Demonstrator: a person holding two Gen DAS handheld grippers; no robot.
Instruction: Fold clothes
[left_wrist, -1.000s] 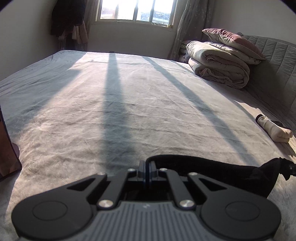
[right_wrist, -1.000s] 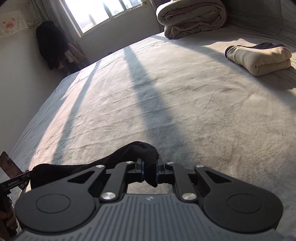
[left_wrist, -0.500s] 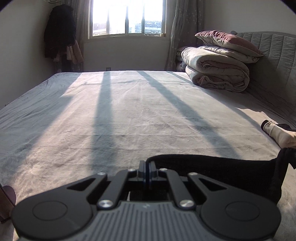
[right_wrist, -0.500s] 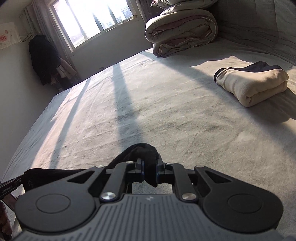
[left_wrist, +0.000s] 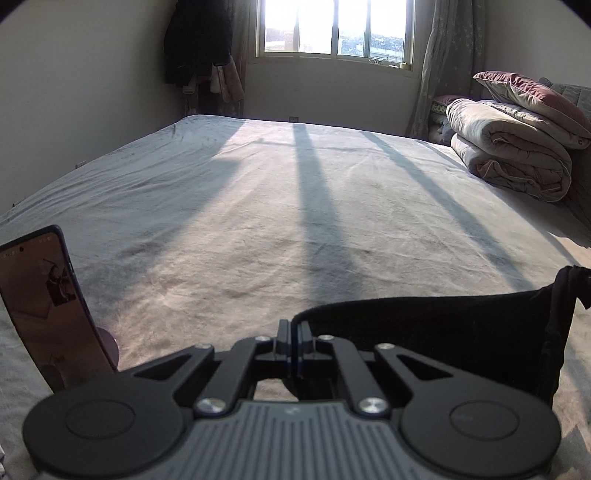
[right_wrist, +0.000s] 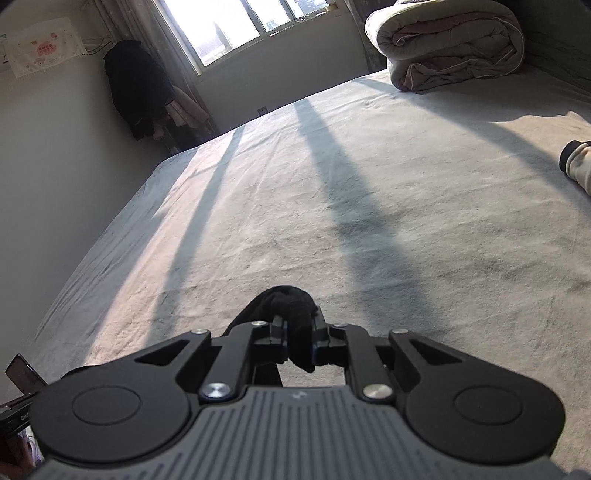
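At far left we see an upright smartphone with a lit screen (left_wrist: 40, 306) on the wide grey bedsheet (left_wrist: 295, 206). Our left gripper (left_wrist: 294, 341) pinches one edge of the black cloth garment (left_wrist: 436, 325), which stretches rightward above the near bed; our right gripper (right_wrist: 298, 341) clamps a bunched fold of it. Far right lies a folded beige quilt (left_wrist: 509, 155).

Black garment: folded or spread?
Spread: the black garment hangs stretched between the left tongs and right tongs, both shut on it.
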